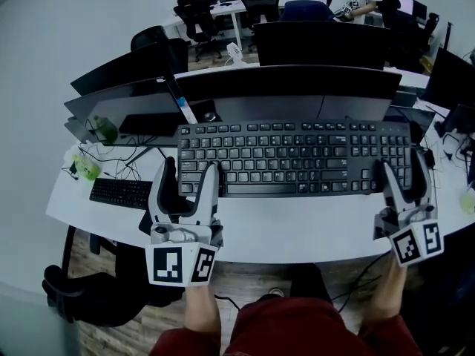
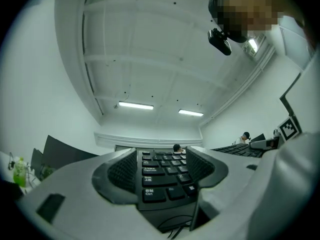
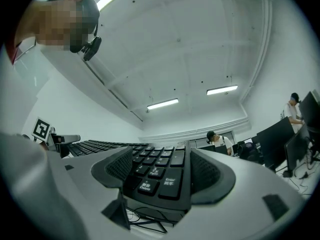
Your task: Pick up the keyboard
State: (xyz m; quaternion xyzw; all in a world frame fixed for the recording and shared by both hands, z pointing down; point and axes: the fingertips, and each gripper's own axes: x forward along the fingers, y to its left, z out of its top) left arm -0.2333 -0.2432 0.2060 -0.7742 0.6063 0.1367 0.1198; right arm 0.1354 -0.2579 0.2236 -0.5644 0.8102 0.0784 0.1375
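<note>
Left hand-held gripper (image 1: 190,175) and right hand-held gripper (image 1: 404,173) clamped on both ends of the keyboard (image 1: 293,158), up off the surface (image 1: 297,232), middle of frame. Seems mid-lift. Next: keep both ends level.

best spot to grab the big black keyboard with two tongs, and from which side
By its two short ends, coming from the near long edge. The keyboard is long and flat, so a grip at each end should keep it level. The left tongs and right tongs hold it so, at the Ctrl and Enter corners.
</note>
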